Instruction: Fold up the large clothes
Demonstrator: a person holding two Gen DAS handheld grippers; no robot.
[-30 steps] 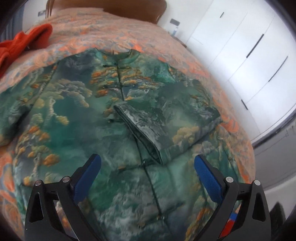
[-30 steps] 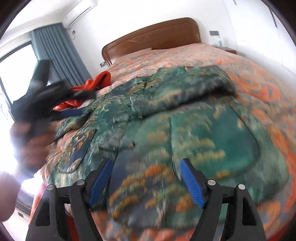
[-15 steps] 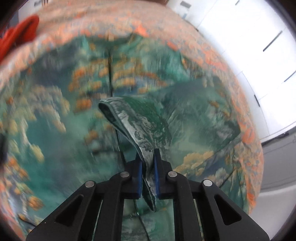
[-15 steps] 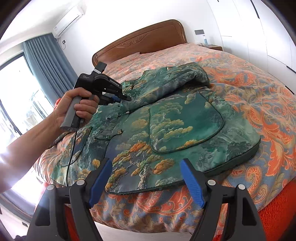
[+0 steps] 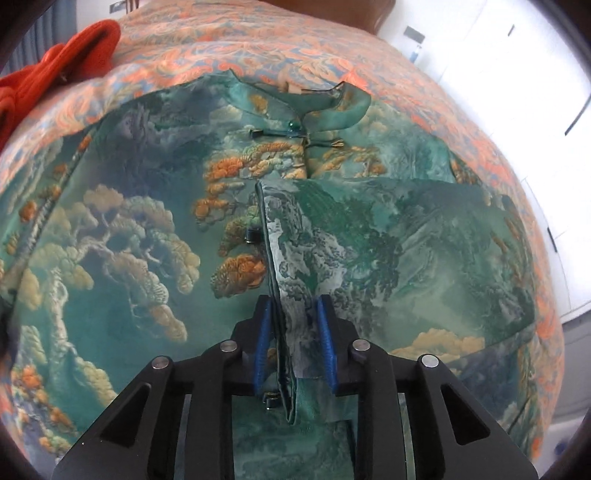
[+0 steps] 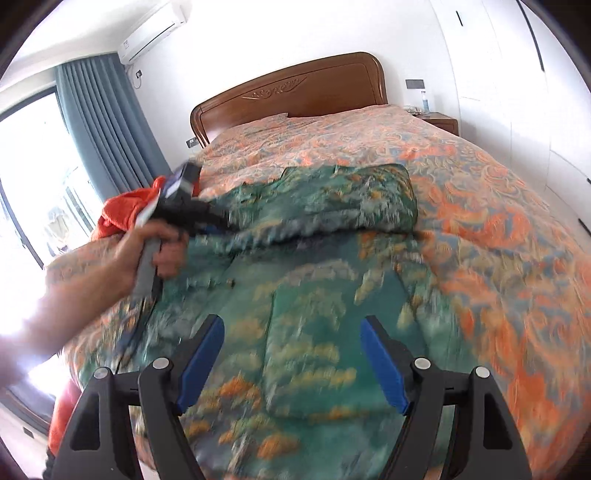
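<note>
Home bedroom: wooden headboard [image 6: 291, 92], patterned bedspread [image 6: 480, 221], blue curtain [image 6: 103, 122], wall air conditioner [image 6: 153, 31], white wardrobe [image 6: 517, 74].

Left tool [image 5: 293, 343] pointing steeply down, jaws opening, right tool [image 6: 291, 360] spread wide

Glossy brocade-like cloth jacket [image 5: 140, 236] lies on a matt woven bedspread [image 6: 491, 229]; polished wooden headboard [image 6: 291, 92].

The jacket [image 6: 317, 295] lay spread on the bed [image 6: 480, 177], its collar [image 5: 314, 107] toward the headboard [image 6: 291, 92]. One sleeve [image 5: 369, 251] lay folded across the jacket's front. A bundle of cloth [image 6: 125, 210] sat left of the jacket, a nightstand [image 6: 439, 122] beyond it to the right.
</note>
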